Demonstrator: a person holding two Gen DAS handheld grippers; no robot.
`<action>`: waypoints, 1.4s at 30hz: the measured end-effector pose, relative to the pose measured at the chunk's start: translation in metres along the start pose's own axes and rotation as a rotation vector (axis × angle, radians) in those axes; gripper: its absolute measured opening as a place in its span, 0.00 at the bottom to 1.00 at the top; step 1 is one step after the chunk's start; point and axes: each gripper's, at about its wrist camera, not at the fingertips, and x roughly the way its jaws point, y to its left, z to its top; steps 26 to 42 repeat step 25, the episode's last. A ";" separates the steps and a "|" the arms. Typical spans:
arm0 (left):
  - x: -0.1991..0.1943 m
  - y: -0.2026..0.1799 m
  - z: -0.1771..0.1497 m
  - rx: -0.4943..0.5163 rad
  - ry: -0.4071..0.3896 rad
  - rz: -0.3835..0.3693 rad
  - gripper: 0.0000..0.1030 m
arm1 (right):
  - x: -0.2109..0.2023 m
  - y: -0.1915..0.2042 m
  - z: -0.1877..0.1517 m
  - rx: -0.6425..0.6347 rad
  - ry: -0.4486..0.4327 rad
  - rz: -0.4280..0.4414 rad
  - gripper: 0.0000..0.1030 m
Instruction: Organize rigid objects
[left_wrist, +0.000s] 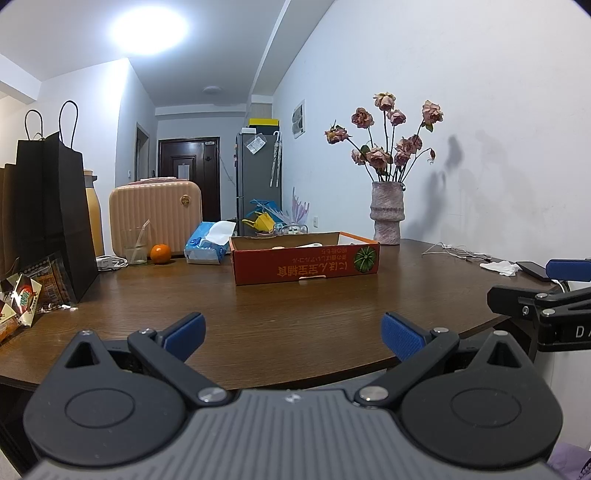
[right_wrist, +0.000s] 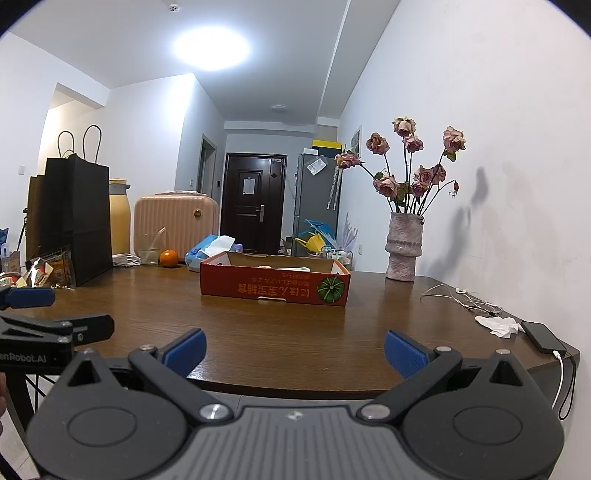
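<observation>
A shallow red cardboard box with a pumpkin print sits mid-table, with pale items barely showing inside. An orange, a clear glass with a straw and a tissue pack lie behind it to the left. My left gripper is open and empty at the near table edge. My right gripper is open and empty too, beside the left one. Each gripper shows at the edge of the other's view.
The brown wooden table carries black paper bags, snack packets, a beige case, a vase of dried roses, white cables, a crumpled tissue and a phone. A wall runs along the right.
</observation>
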 end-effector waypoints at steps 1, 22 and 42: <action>0.000 0.000 0.000 0.000 0.000 0.000 1.00 | 0.000 0.000 0.000 0.001 0.000 -0.001 1.00; 0.001 -0.003 -0.001 0.001 0.004 -0.010 1.00 | -0.001 0.001 0.000 0.002 -0.001 -0.001 1.00; 0.001 -0.004 -0.001 -0.002 0.012 -0.012 1.00 | -0.001 0.001 0.000 0.003 0.000 -0.002 1.00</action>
